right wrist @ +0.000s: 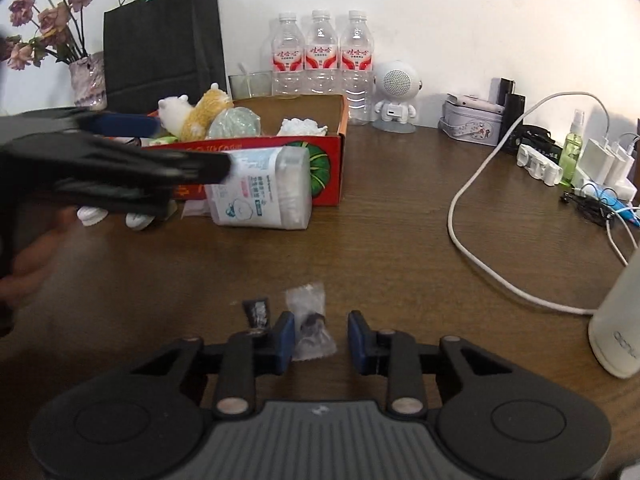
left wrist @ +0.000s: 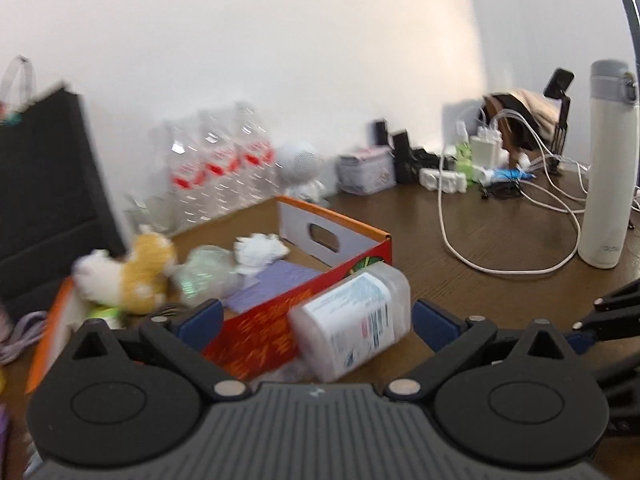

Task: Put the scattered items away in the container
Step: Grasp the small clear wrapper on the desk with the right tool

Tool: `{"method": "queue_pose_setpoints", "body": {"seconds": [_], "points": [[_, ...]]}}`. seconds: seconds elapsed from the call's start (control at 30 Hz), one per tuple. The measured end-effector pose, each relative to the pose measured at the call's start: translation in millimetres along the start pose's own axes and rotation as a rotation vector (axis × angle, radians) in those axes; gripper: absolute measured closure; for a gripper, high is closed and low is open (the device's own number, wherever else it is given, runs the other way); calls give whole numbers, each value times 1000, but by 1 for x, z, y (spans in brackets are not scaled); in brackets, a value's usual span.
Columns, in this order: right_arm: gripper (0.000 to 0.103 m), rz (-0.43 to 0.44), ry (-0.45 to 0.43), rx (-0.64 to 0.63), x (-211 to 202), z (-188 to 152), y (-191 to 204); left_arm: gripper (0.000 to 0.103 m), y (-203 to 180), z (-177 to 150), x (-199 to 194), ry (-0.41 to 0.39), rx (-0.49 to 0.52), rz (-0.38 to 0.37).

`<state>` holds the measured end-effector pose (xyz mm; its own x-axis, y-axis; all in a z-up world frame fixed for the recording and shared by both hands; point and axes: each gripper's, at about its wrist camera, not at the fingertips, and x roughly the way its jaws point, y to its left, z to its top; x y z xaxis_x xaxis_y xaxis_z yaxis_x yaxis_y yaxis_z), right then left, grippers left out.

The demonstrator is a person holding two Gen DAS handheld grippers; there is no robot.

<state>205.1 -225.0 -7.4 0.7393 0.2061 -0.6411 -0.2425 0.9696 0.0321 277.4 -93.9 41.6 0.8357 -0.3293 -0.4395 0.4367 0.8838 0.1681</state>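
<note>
While three water bottles (right wrist: 322,54) line the wall behind it, one red cardboard box (right wrist: 256,148) at the counter's (right wrist: 380,240) back left holds one plush toy (right wrist: 196,114), one greenish bag (right wrist: 236,122) and one crumpled tissue (right wrist: 302,127). One white tub (right wrist: 260,190) leans on the box's front, the left claw (left wrist: 316,316) spread wide around it without touching. Near the front edge, bare wood all round, the right claw (right wrist: 320,340) stands narrow astride one clear packet (right wrist: 310,326), its pads apart from it; one dark sachet (right wrist: 256,312) lies just left. One white cable (right wrist: 472,208) loops rightward toward one white flask (right wrist: 616,332).
</note>
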Motion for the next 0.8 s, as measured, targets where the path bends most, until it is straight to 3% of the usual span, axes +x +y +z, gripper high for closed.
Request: {"method": "queue_pose_setpoints", "body": {"seconds": [0.1, 0.23, 0.37, 0.5, 0.57, 0.67, 0.7, 0.8], "points": [[77, 9, -9, 0, 7, 4, -2, 1, 3, 5, 26, 26, 8, -48], [82, 5, -42, 3, 11, 4, -2, 4, -10, 3, 30, 12, 29, -18], [84, 4, -53, -2, 10, 2, 0, 20, -27, 1, 25, 35, 84, 7], [84, 22, -55, 15, 8, 1, -2, 17, -43, -6, 28, 55, 164, 50], [85, 34, -58, 34, 7, 0, -5, 23, -46, -8, 23, 56, 127, 74], [86, 62, -62, 73, 5, -2, -10, 37, -41, -15, 2, 93, -16, -24], [87, 69, -63, 80, 4, -2, -12, 37, -38, -19, -6, 97, -57, -26], [89, 59, -59, 61, 4, -3, -9, 35, -28, -31, -41, 73, -132, 52]]}}
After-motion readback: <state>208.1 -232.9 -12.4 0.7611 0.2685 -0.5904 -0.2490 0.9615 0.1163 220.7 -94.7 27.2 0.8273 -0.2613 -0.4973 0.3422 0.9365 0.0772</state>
